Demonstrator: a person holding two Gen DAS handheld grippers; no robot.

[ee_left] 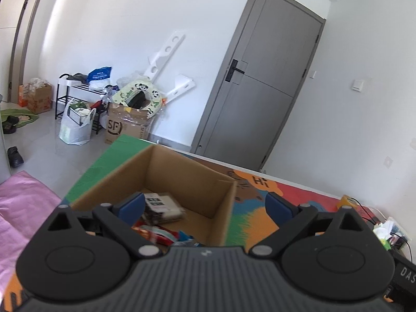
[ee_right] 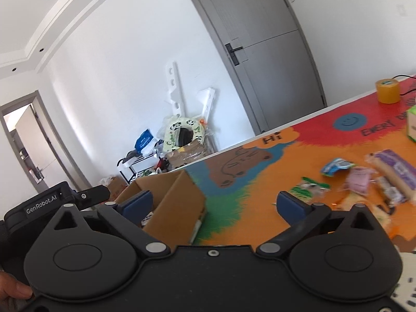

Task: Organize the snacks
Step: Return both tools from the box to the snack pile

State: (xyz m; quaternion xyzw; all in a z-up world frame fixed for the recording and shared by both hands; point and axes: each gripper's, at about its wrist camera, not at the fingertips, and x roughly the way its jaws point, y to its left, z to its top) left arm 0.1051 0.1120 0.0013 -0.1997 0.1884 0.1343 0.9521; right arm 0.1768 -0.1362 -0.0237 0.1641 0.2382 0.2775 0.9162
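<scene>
At the left of the scene sits the open cardboard box, near the left end of the tabletop, which is covered by a bright cartoon mat. A few wrapped snacks already lie on the box floor, among them a dark packet with a white label and some red and blue wrappers nearer the camera. The left tool hangs over the box's near right corner with its jaws spread wide and nothing between them; its left finger is over the box interior, its right finger outside the box wall. A careless forward push from here could catch that wall and shove or tip the light box toward the table's left edge, which lies close beside it.

Further right, the right tool is likewise released and empty, straddling the box's right wall in its own view. Swinging it right toward the remaining snacks risks clipping the box corner.

To the right, the loose snacks lie scattered on the mat: a blue pouch, green and pink packets, a long purple-wrapped bar. They overlap and look crinkly, so a grab could pinch two at once or slip off a wrapper. A roll of tape stands far right, well apart.
</scene>
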